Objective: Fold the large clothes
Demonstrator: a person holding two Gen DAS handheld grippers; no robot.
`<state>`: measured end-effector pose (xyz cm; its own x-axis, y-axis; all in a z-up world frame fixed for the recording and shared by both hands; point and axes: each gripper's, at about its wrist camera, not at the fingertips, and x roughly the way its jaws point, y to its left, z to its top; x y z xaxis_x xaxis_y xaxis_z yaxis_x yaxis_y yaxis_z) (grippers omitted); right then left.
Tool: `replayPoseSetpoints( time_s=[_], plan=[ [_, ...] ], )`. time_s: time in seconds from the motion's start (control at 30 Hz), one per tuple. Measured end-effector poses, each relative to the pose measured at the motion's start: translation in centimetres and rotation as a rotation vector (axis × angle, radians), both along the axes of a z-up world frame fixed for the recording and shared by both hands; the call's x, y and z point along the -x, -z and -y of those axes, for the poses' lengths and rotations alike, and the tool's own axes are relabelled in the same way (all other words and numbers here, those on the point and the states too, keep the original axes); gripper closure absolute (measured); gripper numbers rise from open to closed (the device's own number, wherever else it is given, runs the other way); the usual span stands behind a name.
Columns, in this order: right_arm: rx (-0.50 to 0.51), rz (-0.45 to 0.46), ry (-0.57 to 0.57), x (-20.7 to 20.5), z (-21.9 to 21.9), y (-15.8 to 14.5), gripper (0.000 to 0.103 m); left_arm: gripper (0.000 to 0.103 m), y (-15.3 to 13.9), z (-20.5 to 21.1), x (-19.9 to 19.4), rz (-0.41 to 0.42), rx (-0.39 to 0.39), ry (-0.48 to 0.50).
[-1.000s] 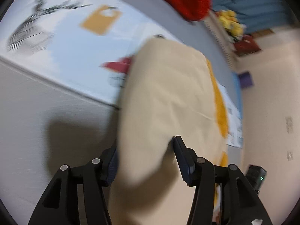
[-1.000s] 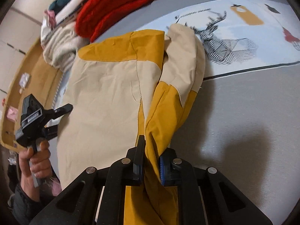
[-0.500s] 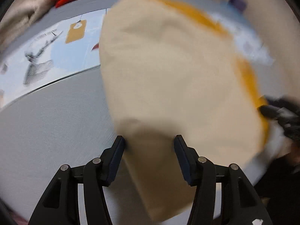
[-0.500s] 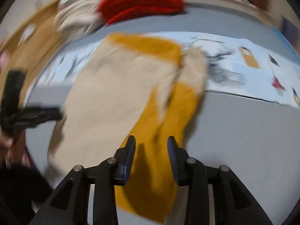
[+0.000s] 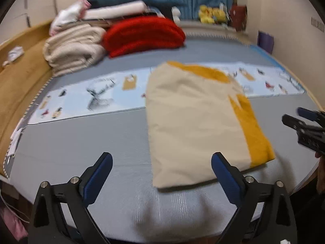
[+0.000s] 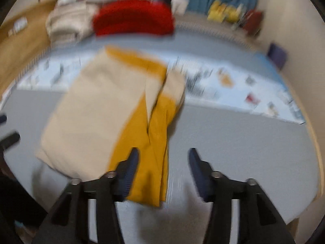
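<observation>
**Garment released on bed, both grippers clear**

Left wrist view: the left gripper point(image 5: 160, 162) stands wide, its jaws having just been opening, nothing between them. The beige-and-mustard garment point(image 5: 195, 120) lies flat on the grey bed cover point(image 5: 81, 142), from centre toward 4 o'clock, probably laid down to set the fold. The right gripper point(image 5: 304, 128) is at 3 o'clock. A red knit point(image 5: 142, 34) lies at 12 o'clock.

Right wrist view: the right gripper point(image 6: 162, 158) is parted, its jaws having just been opening; the garment's mustard edge point(image 6: 150, 152) lies below them, unpinched. The printed strip point(image 6: 233, 83) shows no legible writing.
</observation>
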<state>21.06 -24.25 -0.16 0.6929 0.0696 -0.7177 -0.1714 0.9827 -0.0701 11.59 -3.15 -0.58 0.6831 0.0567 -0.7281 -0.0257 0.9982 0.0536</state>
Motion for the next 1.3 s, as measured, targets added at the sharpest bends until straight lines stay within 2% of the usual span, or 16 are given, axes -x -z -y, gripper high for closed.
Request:
replayPoseSetpoints(
  time_s=[0.03,0.07,0.13,0.3,0.37,0.47,0.6,0.7,1.0,1.3],
  plan=[
    [-0.004,0.032,0.009,1.0,-0.2,-0.7,0.018,0.005,-0.5,-0.1,0.8,0.024,0.008,-0.008],
    [-0.009,0.062,0.022,2.3,-0.2,-1.4,0.009,0.005,-1.2,0.1,1.5,0.042,0.014,-0.014],
    [-0.037,0.077,0.036,4.3,-0.5,-2.6,0.005,0.005,-2.6,0.2,3.0,0.083,0.021,-0.032],
    [-0.075,0.124,0.095,10.0,0.1,-4.8,0.002,0.001,-5.6,1.0,7.8,0.164,0.033,-0.062],
    [-0.049,0.132,0.116,11.4,-0.1,-5.0,0.002,0.001,-5.6,1.4,9.1,0.168,0.057,-0.067],
    [-0.058,0.119,0.127,12.8,-0.2,-4.7,0.002,0.001,-3.8,2.2,10.7,0.142,0.092,-0.086],
    [-0.04,0.123,0.103,12.9,-1.0,-4.2,0.002,0.001,-2.0,3.6,9.7,0.076,0.087,-0.046],
    [-0.042,0.112,0.082,12.2,-1.6,-3.6,0.002,0.001,-1.7,4.0,8.9,0.091,0.076,-0.046],
    [-0.04,0.083,0.047,11.1,-3.4,-2.3,0.002,0.001,0.1,3.7,7.4,0.031,0.118,-0.058],
    [-0.038,0.097,0.042,11.2,-3.6,-2.2,0.002,0.001,0.0,4.2,7.5,0.055,0.111,-0.042]
  ],
)
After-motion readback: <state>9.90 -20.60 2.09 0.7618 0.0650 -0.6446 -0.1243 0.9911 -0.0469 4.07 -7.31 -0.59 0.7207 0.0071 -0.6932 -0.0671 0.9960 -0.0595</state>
